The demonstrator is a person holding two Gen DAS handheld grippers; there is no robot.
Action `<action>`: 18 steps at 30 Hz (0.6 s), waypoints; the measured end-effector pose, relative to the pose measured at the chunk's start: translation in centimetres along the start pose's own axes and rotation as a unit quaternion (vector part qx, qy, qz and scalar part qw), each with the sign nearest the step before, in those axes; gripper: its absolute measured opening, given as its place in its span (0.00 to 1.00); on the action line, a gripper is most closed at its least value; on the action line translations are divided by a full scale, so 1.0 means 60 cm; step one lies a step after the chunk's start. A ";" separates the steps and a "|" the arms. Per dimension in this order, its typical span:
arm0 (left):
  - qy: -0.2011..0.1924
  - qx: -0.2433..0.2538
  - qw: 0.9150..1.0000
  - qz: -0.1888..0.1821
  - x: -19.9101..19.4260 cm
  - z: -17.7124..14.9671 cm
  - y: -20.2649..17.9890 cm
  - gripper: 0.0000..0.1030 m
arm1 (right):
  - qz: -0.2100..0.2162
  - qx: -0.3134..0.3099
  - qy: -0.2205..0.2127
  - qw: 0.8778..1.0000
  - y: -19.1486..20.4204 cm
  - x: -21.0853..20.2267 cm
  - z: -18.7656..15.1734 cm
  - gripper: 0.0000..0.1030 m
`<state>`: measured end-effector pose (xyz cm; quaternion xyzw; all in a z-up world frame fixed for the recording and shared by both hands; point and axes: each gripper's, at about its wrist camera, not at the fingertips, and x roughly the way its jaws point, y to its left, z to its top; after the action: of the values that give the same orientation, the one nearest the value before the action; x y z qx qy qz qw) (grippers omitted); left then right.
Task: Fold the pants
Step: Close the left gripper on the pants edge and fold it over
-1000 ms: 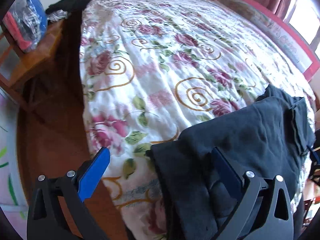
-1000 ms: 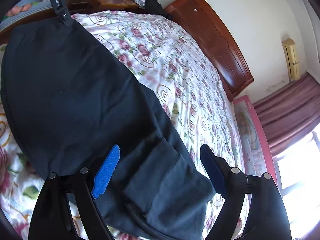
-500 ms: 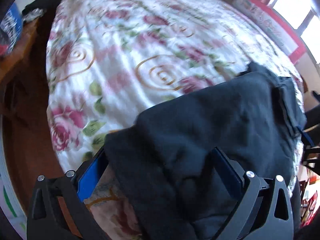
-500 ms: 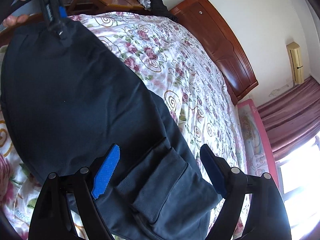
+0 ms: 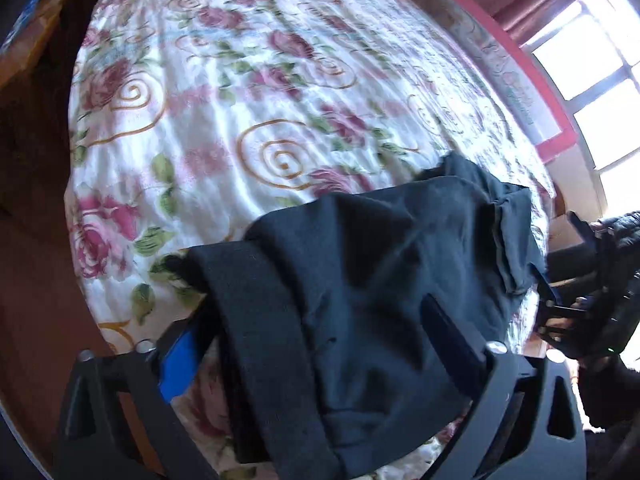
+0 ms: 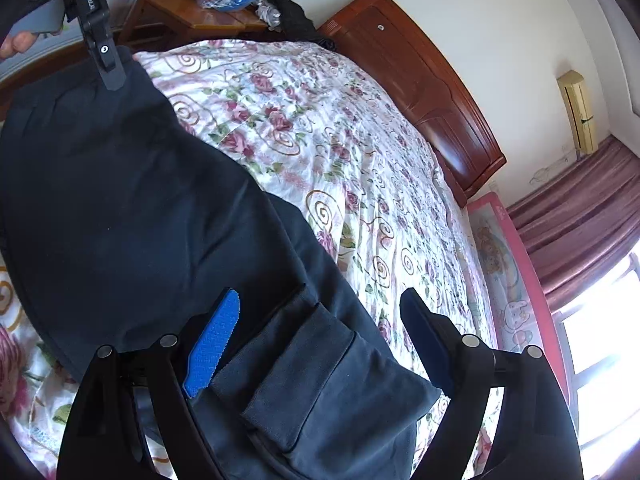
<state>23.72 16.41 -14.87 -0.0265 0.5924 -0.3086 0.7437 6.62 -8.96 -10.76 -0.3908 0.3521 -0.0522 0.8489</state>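
**Fingers straddling dark pants on a flowered bed**

Fingers of the left gripper are seen set wide, with the waistband end of the dark pants bunched between them. Its jaws have just been closing, yet whether the blue pads are pressed on the cloth cannot be told: the near pad is partly covered by the fabric and the far one is in shadow against it. From the right wrist view, the left gripper is seen reaching down onto the far end of the pants.

Fingers of the right gripper are held wide apart as well. A flap pocket of the pants is seen lying between them, and open gaps are visible between the cloth and both pads, so nothing is gripped there.

The pants are spread across the near edge of the bed, on a white bedspread printed with pink roses and gold spirals. A dark wooden headboard is seen at the far end of the bed, a pink panel along its side, and maroon curtains beside a bright window. A wooden side table with a blue bag on it stands near the headboard.
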 end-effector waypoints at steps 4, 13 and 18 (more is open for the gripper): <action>0.009 -0.008 1.000 0.019 0.011 0.001 0.015 0.42 | 0.001 0.010 -0.003 1.000 -0.009 -0.006 -0.003 0.79; -0.001 -0.013 0.999 0.050 -0.022 0.001 -0.023 0.25 | -0.011 0.030 -0.009 0.999 -0.039 -0.019 -0.014 0.79; -0.001 0.015 0.996 0.085 -0.067 0.018 -0.106 0.23 | -0.024 0.052 -0.017 0.998 -0.071 -0.032 -0.031 0.79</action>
<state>21.53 12.88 -8.47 0.0351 0.5869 -0.2528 0.7684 4.77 -12.33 -7.53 -0.3556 0.3254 -0.0841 0.8721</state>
